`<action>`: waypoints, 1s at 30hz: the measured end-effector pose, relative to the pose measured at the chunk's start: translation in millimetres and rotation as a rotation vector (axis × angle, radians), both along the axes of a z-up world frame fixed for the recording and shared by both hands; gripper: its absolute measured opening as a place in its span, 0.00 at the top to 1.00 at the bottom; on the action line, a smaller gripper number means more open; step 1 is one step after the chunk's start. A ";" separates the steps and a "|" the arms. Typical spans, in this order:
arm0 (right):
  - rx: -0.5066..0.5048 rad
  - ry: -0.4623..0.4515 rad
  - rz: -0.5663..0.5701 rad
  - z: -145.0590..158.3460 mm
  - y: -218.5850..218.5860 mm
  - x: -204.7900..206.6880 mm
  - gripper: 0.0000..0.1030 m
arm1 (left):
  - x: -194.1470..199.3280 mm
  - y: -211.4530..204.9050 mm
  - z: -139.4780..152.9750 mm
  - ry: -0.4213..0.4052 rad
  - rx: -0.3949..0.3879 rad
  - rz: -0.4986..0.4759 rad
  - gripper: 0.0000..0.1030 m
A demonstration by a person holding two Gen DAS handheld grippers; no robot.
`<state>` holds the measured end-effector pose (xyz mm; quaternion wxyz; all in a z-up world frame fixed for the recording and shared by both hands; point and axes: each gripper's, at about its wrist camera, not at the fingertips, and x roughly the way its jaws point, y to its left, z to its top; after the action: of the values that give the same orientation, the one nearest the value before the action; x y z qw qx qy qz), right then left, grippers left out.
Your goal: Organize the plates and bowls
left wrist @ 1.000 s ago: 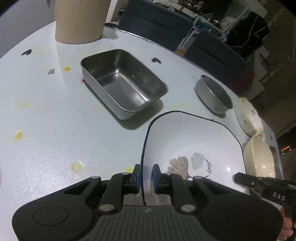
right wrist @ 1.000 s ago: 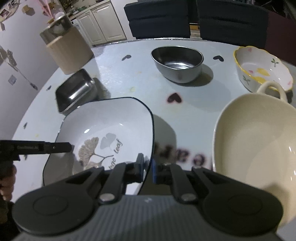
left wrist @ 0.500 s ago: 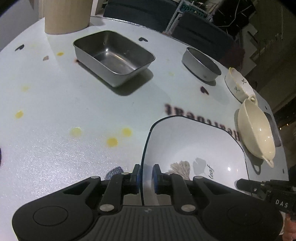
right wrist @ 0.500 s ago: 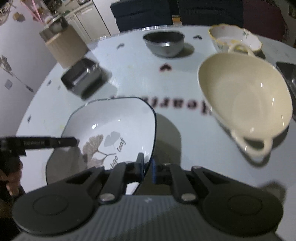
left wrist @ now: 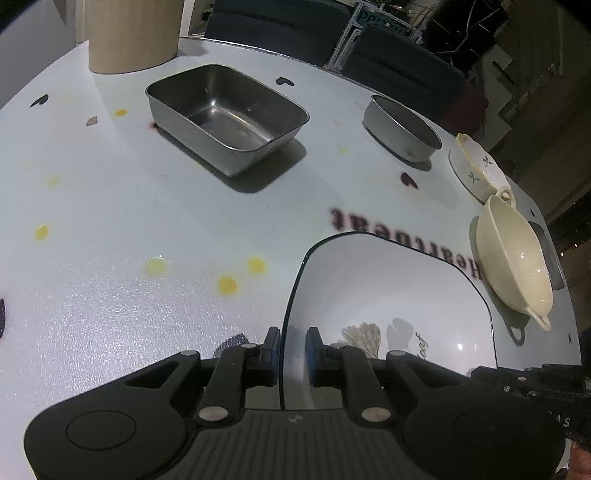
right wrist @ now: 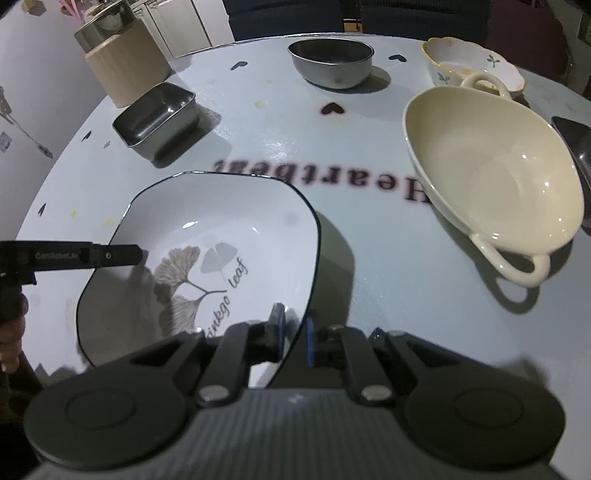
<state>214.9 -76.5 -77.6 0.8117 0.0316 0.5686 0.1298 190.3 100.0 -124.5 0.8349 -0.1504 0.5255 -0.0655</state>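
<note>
Holding the white square plate by two opposite rims, low over the near part of the bench, just near of the printed lettering. Left gripper pinching the plate's left rim, pads on either side of the thin dark-lined edge. Right gripper straddling the right rim, jaws easing apart, rim between them, contact hard to confirm. Reading the plate as glazed ceramic: stiff, fairly heavy, slick under the pads, chipping if dropped or knocked. Taking hold best at the rim mid-side, both sides at once, keeping it level. Sitting roughly flat, hollow facing up, ginkgo leaf print running diagonally; near-square, so no strong long axis, corners rounded. Lying to the right, close by: cream handled bowl, its long axis through the two loop handles, running near to far. Standing further off: round steel bowl, flowered bowl, rectangular steel tray, tan canister.
</note>
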 end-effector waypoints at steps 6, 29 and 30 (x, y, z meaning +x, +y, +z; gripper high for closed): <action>0.000 0.022 0.023 -6.5 3.0 0.5 0.85 | -0.2 -2.5 0.9 -0.004 0.009 0.000 0.84; 0.013 0.031 0.041 -10.1 4.6 1.5 0.85 | 2.0 -6.9 -0.5 -0.001 0.049 -0.041 0.82; 0.016 0.032 0.041 -10.2 3.6 1.9 0.85 | 1.9 -7.2 -0.4 0.000 0.051 -0.042 0.82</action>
<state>216.8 -72.8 -87.8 0.7993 0.0287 0.5811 0.1503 192.2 92.8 -124.9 0.8369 -0.1181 0.5299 -0.0697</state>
